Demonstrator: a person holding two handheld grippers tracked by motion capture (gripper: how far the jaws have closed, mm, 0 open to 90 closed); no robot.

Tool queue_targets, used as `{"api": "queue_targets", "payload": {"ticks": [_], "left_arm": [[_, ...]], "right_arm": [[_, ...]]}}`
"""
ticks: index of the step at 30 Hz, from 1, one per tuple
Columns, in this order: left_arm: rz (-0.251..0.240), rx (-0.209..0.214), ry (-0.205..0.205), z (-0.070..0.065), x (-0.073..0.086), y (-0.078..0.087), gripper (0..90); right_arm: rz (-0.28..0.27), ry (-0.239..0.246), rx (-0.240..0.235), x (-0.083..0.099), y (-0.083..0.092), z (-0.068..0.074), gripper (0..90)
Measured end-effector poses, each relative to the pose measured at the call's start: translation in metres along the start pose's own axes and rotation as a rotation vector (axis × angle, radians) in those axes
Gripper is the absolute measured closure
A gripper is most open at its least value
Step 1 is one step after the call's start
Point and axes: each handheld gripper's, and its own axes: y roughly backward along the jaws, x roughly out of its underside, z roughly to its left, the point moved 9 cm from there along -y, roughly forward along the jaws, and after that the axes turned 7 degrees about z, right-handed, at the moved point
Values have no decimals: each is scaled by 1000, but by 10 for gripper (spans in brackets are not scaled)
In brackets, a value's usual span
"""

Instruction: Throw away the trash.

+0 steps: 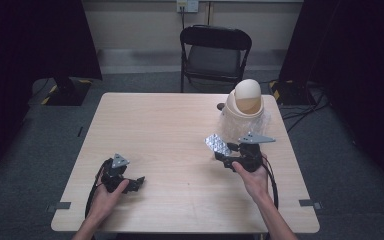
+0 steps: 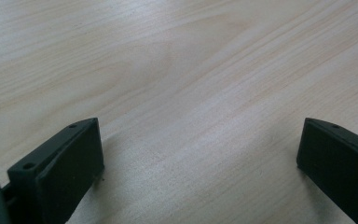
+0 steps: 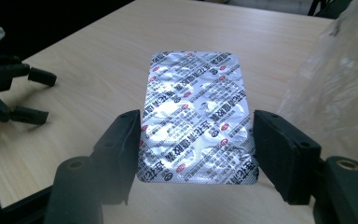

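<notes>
blister pack held above the tabletop

while the left gripper (image 1: 130,184) rests on the tabletop (image 1: 170,135) at about seven o'clock with its jaws spread wide and nothing between them, the right gripper (image 1: 221,150) sits at about four o'clock, its jaws closed on the two long edges of a silver blister pack (image 3: 196,116). in the right gripper view the pack stands flat between the jaws, foil side with red and black print facing the camera, lifted clear of the wood. just beyond it, toward two o'clock, a small beige bin (image 1: 245,102) with a swing lid stands near the tabletop's far edge, its clear plastic liner (image 1: 235,125) hanging down around it. a black chair (image 1: 215,52) stands behind the tabletop at twelve o'clock.
</notes>
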Motion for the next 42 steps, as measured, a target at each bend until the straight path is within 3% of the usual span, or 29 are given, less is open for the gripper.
{"api": "queue_targets", "payload": {"ticks": [2, 15, 25, 42], "left_arm": [[0, -2, 0, 0, 0, 0, 0], [-1, 1, 2, 0, 0, 0, 0], [-1, 1, 2, 0, 0, 0, 0], [0, 2, -4, 0, 0, 0, 0]], "right_arm": [[-8, -7, 16, -4, 6, -8, 347], [-12, 5, 76, -21, 27, -21, 347], [6, -19, 151, -27, 39, -55, 347], [42, -13, 226, -59, 28, -95, 347]]}}
